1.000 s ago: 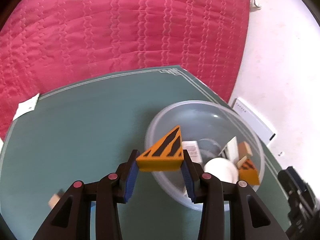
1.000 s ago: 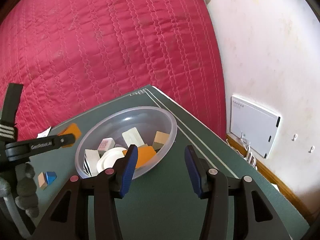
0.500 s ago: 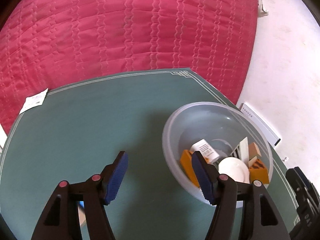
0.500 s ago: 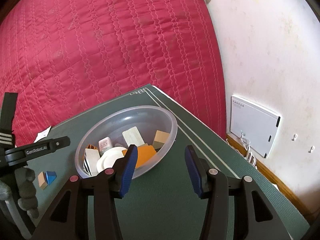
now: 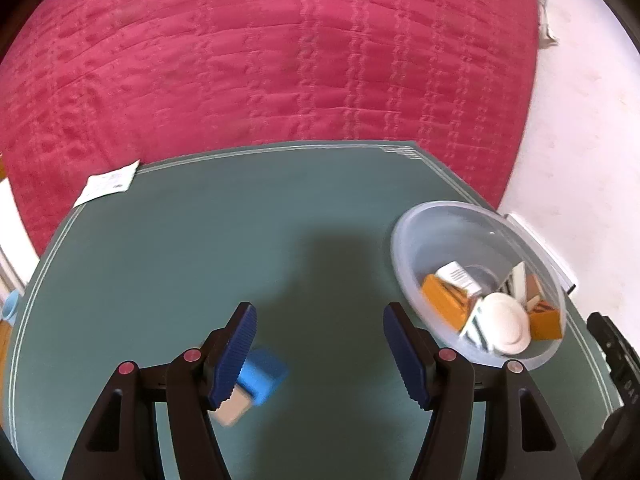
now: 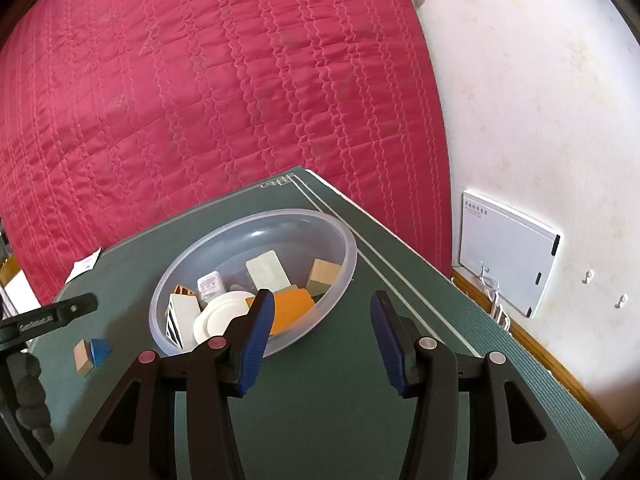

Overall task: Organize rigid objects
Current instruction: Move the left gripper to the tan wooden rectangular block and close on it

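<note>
We hold our left gripper (image 5: pixel 318 354) tilted downward, its jaws standing well apart with nothing pressed between the blue pads; they have just been opening. Our right gripper (image 6: pixel 322 342) also angles downward, its jaws parted and gripping nothing. In the right wrist view, the left gripper shows at the left edge.

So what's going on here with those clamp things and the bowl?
A person is tidying small blocks into a clear bowl on a green mat, using two hand-held grippers. The left gripper has just been opening, nothing between its jaws, above the mat near a blue block and a tan block. The right gripper hangs open and empty beside the bowl.
</note>
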